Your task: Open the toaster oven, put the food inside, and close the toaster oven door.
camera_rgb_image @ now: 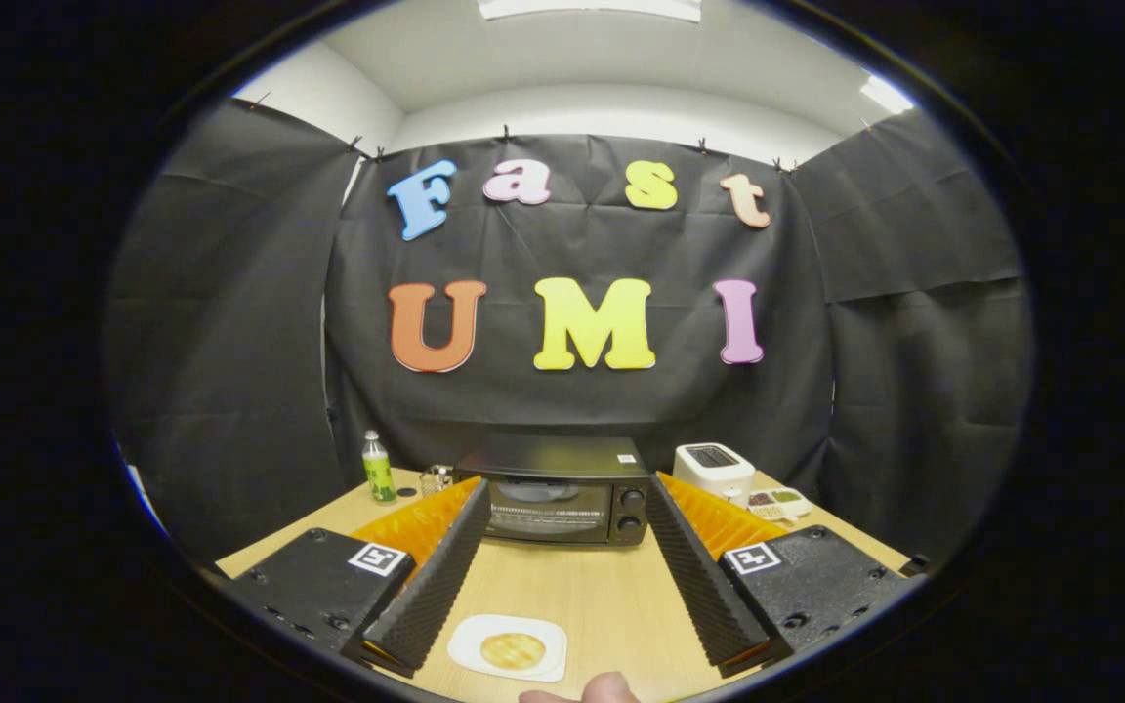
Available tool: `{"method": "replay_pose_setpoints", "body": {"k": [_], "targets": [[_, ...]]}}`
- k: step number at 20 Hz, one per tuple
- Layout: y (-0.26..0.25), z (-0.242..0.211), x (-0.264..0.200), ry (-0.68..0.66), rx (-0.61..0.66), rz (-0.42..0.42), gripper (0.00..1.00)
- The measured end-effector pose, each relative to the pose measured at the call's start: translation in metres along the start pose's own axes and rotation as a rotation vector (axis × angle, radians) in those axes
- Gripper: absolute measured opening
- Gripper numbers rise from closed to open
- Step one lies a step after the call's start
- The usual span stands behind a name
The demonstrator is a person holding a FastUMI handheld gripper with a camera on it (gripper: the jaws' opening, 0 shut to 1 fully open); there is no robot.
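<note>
A black toaster oven (559, 488) stands at the back of the wooden table (602, 596), its glass door shut and two knobs on its right side. A round golden flat food piece (512, 650) lies on a small white plate (543, 640) near the table's front, low between my fingers. My gripper (562, 503) is held open above the table, its fingers (436, 586) spread wide with nothing between them. The oven sits just beyond the fingertips.
A green-labelled bottle (378, 469) and a small glass (436, 478) stand left of the oven. A white toaster (714, 467) and a divided snack dish (777, 502) sit to its right. A person's fingertip (606, 688) shows at the table's front edge.
</note>
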State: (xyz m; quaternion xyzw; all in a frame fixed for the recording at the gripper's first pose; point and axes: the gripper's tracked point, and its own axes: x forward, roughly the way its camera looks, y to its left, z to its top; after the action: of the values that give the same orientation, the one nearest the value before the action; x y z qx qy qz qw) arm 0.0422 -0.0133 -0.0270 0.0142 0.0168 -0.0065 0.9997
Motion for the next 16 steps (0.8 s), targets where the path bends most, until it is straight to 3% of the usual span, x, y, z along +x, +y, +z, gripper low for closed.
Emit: {"method": "replay_pose_setpoints", "body": {"k": [5, 11, 16], "targets": [[-0.003, -0.001, 0.055, -0.021, 0.035, 0.008, 1.0], [-0.012, 0.004, 0.161, -0.004, 0.0, 0.028, 1.0], [0.005, -0.031, 0.235, 0.035, -0.018, 0.046, 1.0]]}}
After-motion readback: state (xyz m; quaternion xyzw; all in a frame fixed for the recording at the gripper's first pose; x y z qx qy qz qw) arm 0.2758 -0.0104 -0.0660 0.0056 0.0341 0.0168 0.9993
